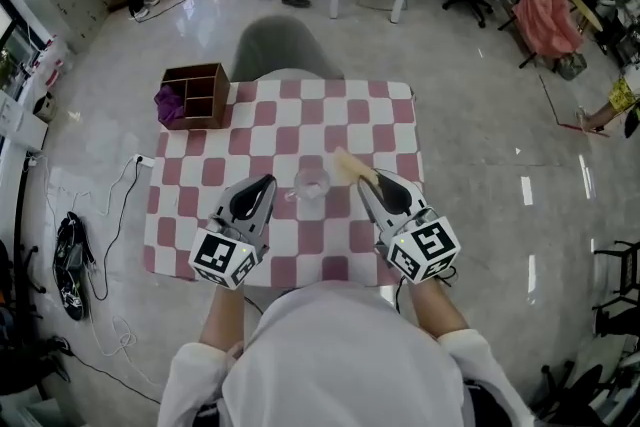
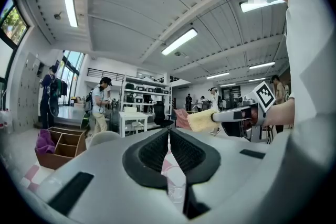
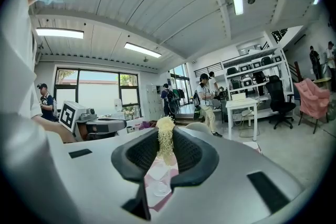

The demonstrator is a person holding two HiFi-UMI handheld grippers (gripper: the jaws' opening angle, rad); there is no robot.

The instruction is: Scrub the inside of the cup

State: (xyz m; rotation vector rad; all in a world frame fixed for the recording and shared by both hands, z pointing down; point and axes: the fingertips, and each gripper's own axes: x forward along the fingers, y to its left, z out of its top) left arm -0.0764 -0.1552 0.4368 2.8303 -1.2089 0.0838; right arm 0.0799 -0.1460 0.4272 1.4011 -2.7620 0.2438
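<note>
**Cup unheld, sponge ready, scrub not begun**

The cup [image 1: 311,183] is clear and upright. It stands on the checked table [image 1: 330,105], toward your side of it, and nothing shows inside it. Neither gripper touches it.

Your left gripper [image 1: 268,185] sits just beside the cup, on its left. Its jaws are pressed together with nothing between them. Its own view shows the cup low in the slit ahead.

Your right gripper [image 1: 364,183] sits just beside the cup, on its right. It is pinching a yellow sponge [image 1: 350,164], whose free end juts out beyond the cup on the far right. The right gripper view confirms the sponge is clamped between the pads, with the cup below and ahead.

Assessment: you are in the approach, with the tool in hand and the cup not yet steadied.

- **Next move, left gripper:** it likely has to spread its jaws and take the cup's wall or rim.
- **Next move, right gripper:** it then has to tip the sponge down over the rim and into the cup.
- **Risk:** a cup this light may slide or topple if the sponge goes in before the cup is held.

Well apart from the cup, at the table's far left corner, stands a wooden box [image 1: 195,95] with a purple cloth [image 1: 167,102] in it. It plays no part here.
</note>
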